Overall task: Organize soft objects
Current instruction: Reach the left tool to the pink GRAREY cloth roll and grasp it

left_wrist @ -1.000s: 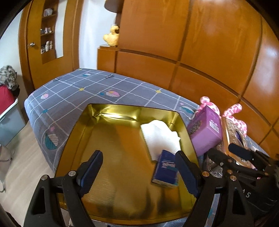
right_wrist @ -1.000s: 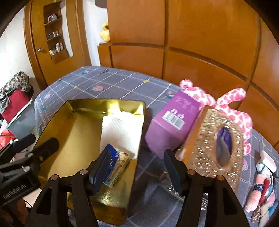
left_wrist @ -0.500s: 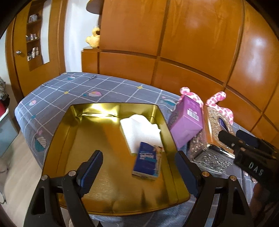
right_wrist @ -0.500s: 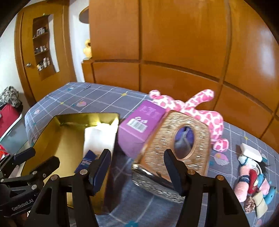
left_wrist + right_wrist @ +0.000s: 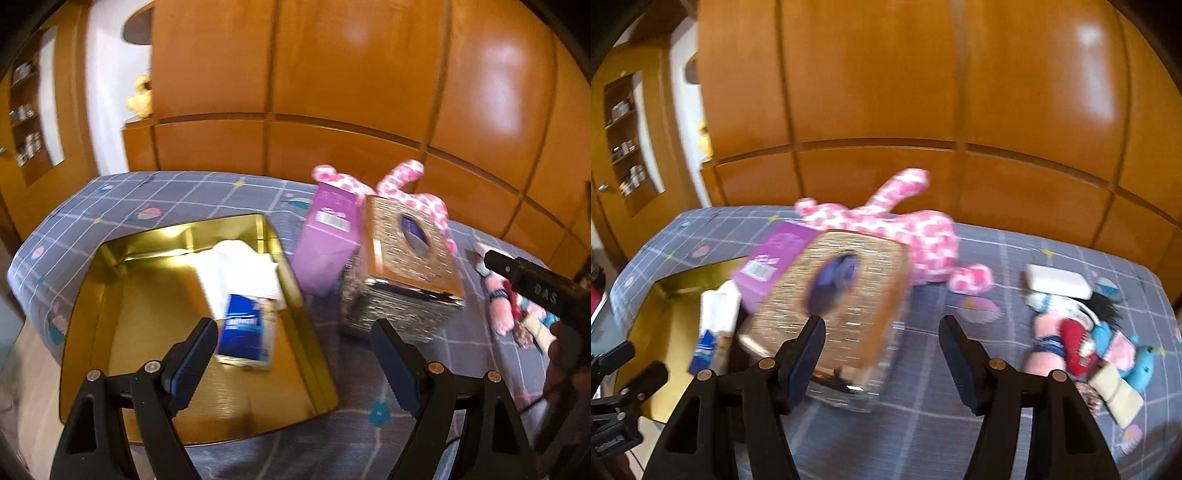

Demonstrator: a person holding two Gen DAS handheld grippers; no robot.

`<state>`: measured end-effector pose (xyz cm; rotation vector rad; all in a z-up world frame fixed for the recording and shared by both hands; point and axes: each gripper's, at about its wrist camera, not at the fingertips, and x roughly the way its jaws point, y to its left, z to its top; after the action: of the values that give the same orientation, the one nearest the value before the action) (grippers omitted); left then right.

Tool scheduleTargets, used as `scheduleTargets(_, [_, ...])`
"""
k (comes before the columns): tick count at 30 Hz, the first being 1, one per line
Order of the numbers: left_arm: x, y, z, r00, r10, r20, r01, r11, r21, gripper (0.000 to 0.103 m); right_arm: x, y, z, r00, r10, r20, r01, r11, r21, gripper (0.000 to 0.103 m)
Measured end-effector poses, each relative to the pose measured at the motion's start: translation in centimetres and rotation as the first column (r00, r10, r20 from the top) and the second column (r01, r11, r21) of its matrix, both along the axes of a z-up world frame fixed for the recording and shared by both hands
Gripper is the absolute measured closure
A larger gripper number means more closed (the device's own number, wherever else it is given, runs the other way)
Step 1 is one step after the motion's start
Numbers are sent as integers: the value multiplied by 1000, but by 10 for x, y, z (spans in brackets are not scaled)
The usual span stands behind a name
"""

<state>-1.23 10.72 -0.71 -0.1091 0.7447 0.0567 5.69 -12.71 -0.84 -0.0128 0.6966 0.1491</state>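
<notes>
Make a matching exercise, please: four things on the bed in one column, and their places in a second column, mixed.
Things:
1. blue packet
2. purple box
3. spotted pink plush
4. small doll

Places:
A. behind the glittery tissue box
B. alone on the blanket, far from the tray
C. inside the gold tray
D. between tray and tissue box

Pairs: 1-C, 2-D, 3-A, 4-B

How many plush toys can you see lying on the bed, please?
2: a pink spotted toy behind the tissue box, and a small doll near the bed's right end. Others may be hidden.
</notes>
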Motion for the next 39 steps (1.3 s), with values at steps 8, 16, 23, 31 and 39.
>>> scheduleTargets(8, [7, -50, 7, 981, -194, -5, 194, 981, 21, 18, 0, -96, -8, 979, -202, -24, 202, 979, -3, 38])
scheduleTargets(16, [23, -125, 8, 911, -411, -44, 413, 910, 44, 18, -4, -221, -13, 873, -486, -41, 487, 873, 26, 37])
scheduleTargets(23, [55, -200, -12, 833, -546, -94, 551, 832, 53, 18, -8, -286, -34, 781, -606, -152, 624, 769, 140, 37])
scheduleTargets(31, [108, -271, -50, 796, -576, -187, 580, 814, -38, 38, -9, -299, -43, 776, -590, -224, 631, 736, 247, 37])
scheduleTargets(39, [152, -322, -79, 774, -583, -247, 596, 803, -28, 38, -6, -300, -48, 787, -563, -252, 616, 733, 289, 37])
